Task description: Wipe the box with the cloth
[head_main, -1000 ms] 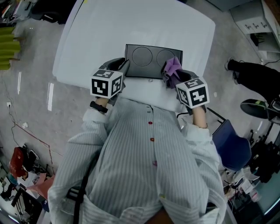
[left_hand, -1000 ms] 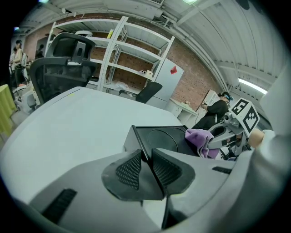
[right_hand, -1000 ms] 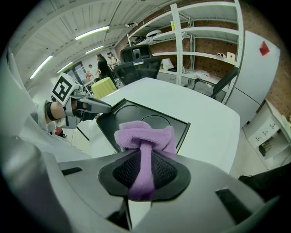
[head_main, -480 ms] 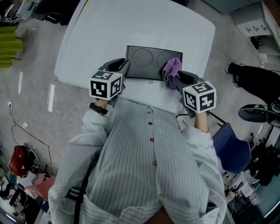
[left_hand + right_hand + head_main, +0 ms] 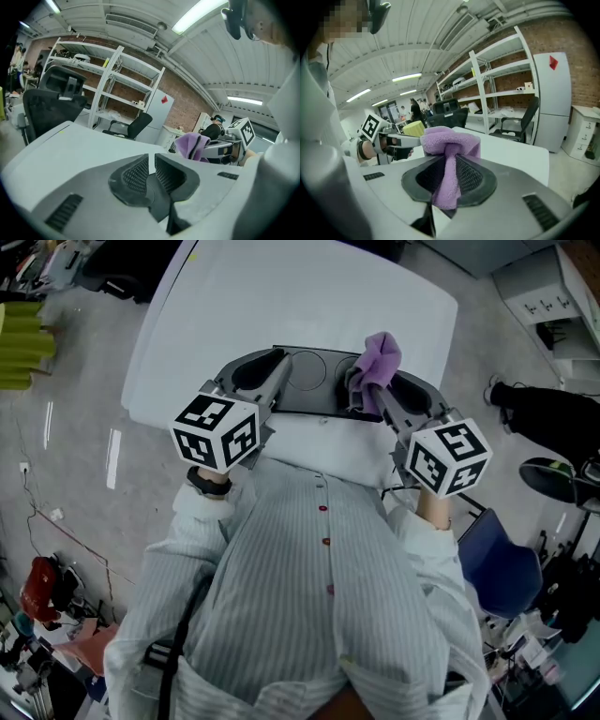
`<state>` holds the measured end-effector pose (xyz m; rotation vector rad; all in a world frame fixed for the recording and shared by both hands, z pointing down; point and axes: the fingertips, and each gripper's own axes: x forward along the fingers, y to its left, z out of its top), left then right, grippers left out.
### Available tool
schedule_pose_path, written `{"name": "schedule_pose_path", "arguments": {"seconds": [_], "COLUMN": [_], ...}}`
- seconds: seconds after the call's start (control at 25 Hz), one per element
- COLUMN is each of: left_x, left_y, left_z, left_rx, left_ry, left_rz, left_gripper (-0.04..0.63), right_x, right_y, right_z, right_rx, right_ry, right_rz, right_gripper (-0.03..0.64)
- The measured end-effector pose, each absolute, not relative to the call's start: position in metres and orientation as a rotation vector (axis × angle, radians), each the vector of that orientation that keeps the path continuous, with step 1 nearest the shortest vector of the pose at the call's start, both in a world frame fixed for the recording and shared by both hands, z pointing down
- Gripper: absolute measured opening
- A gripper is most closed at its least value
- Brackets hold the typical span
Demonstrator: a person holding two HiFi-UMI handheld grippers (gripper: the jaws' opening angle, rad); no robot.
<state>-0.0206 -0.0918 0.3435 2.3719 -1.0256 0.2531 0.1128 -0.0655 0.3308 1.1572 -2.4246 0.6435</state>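
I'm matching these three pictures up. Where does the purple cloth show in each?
Head view: purple cloth upper centre-right, held in the right claw.
Left gripper view: right of centre, beyond the shut left claw.
Right gripper view: dead centre, pinched between the jaws.
Shared landmark: the white table, in all three.

A purple cloth [image 5: 378,362] is shown above a black box [image 5: 314,381] marked with thin circle outlines, on a white table [image 5: 281,296]. Flanking the box, the grey left gripper [image 5: 151,169] and right gripper [image 5: 449,174] bear black-and-white square-patterned cubes.
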Motion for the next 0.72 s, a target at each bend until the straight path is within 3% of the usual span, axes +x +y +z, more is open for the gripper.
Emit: {"name": "schedule_pose_path", "arguments": {"seconds": [0.72], "left_x": [0.025], "left_y": [-0.084], "left_z": [0.246], "left_rx": [2.614], "left_ry": [-0.964], "left_rz": [0.055], "left_gripper": [0.006], "right_x": [0.108], "right_y": [-0.075], "right_z": [0.245], "right_rx": [1.335], "right_ry": [-2.645], "right_rz": [0.405], "right_gripper": [0.067]}}
